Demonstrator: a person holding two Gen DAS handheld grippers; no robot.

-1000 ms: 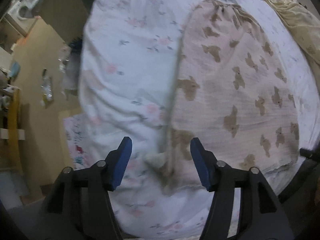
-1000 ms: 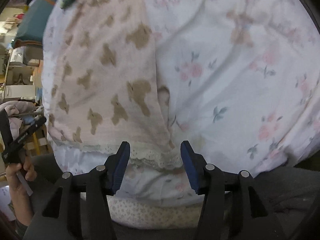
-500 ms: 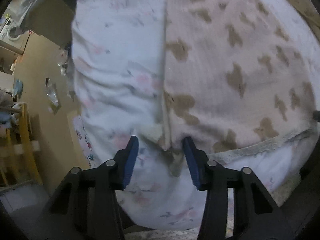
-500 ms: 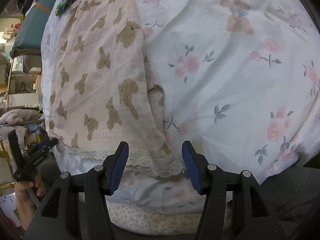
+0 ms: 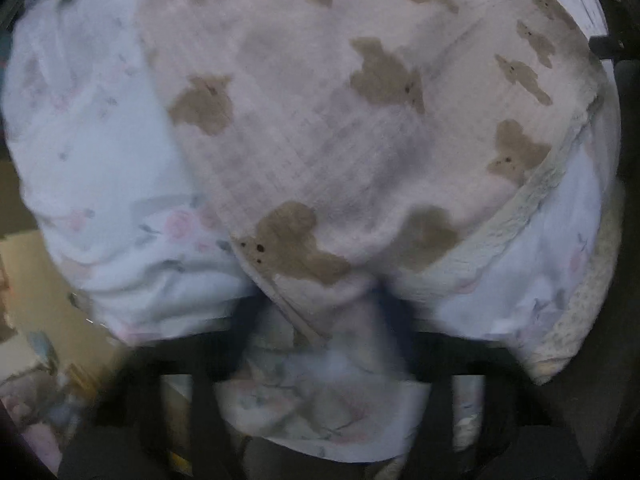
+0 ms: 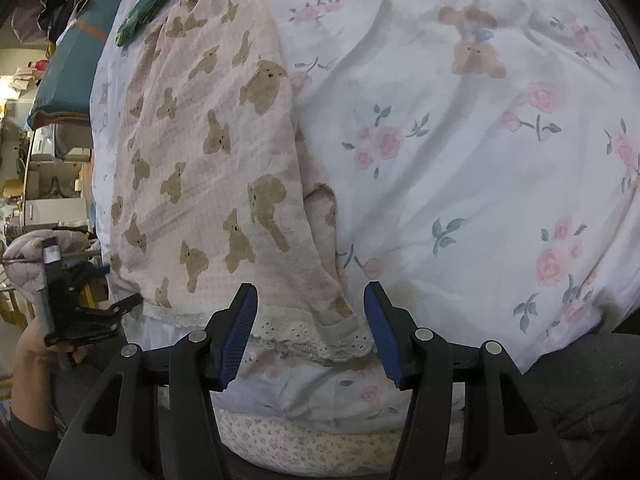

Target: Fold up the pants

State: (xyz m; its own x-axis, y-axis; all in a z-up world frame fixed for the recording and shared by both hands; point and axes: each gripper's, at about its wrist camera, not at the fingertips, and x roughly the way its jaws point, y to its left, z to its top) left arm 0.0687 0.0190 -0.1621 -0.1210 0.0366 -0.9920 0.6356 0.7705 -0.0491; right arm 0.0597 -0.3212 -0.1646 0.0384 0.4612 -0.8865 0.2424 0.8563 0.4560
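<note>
Pink pants with brown bear print point(image 6: 200, 168) lie flat on a floral bedsheet point(image 6: 460, 152), lace hem point(image 6: 288, 332) toward me. My right gripper point(image 6: 310, 328) is open, its blue fingers either side of the hem's right corner. In the blurred left wrist view the pants point(image 5: 340, 112) fill the frame and my left gripper point(image 5: 316, 316) has closed in on the hem's left corner, cloth bunched between its fingers; the tips are hidden under fabric. The left gripper also shows in the right wrist view point(image 6: 80, 304) at the bed's left edge.
A green patterned cloth point(image 6: 156, 0) and a teal cushion point(image 6: 68, 80) lie beyond the pants' far end. Shelves and clutter point(image 6: 44, 184) stand left of the bed. The mattress edge point(image 6: 304, 444) is just under my right gripper.
My left gripper has pushed forward onto the hem's corner and its fingers have closed around the cloth. My right gripper has edged closer to the hem's right corner, still open.
</note>
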